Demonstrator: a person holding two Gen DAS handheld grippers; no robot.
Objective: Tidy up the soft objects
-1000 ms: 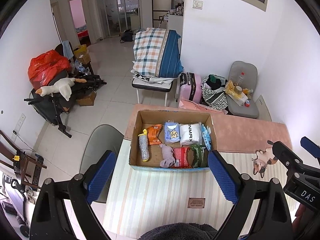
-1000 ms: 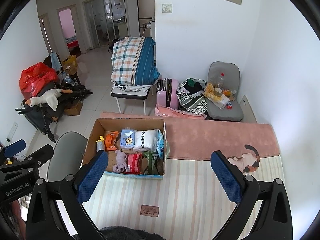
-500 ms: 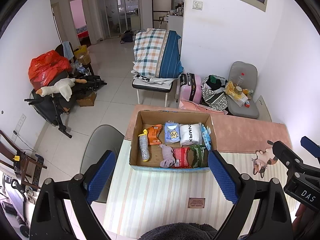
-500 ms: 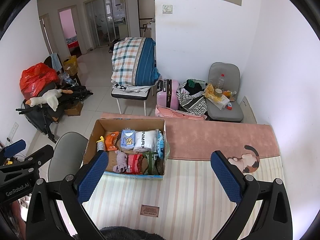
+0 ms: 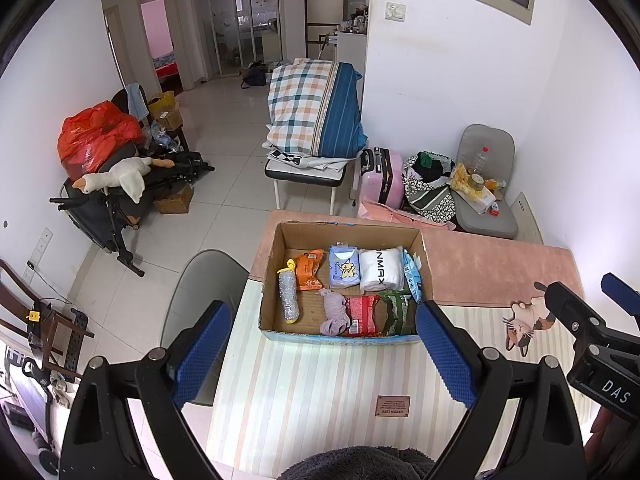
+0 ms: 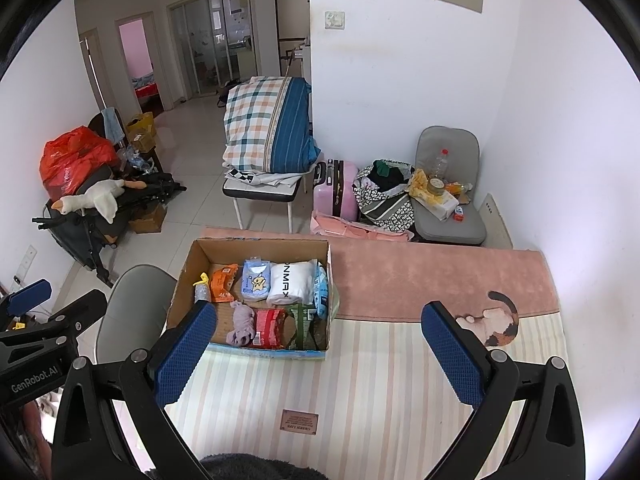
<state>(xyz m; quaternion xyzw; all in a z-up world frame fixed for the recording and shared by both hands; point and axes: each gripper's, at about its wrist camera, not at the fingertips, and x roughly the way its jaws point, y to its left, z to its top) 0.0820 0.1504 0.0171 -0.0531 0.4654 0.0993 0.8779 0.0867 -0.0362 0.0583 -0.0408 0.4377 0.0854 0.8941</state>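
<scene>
An open cardboard box (image 5: 272, 276) (image 6: 182, 280) stands on the striped table mat. Inside lie soft packs: a white roll (image 5: 380, 270) (image 6: 290, 282), a blue tissue pack (image 5: 343, 267) (image 6: 256, 280), an orange pack (image 5: 308, 270), a red pack (image 5: 362, 316) (image 6: 270, 326), a green pack (image 5: 396, 312), a mauve cloth (image 5: 334, 314) (image 6: 242, 324) and a silver tube (image 5: 289, 300). My left gripper (image 5: 320, 352) is open and empty, above the mat in front of the box. My right gripper (image 6: 320, 360) is open and empty, right of the box.
A pink rug (image 6: 420, 276) covers the table's far part, with a cat figure (image 6: 498, 322) at right. A grey chair (image 5: 200, 280) stands left of the table. A dark fuzzy cloth (image 5: 360, 462) lies at the near edge. A small label (image 6: 299, 422) sits on the mat.
</scene>
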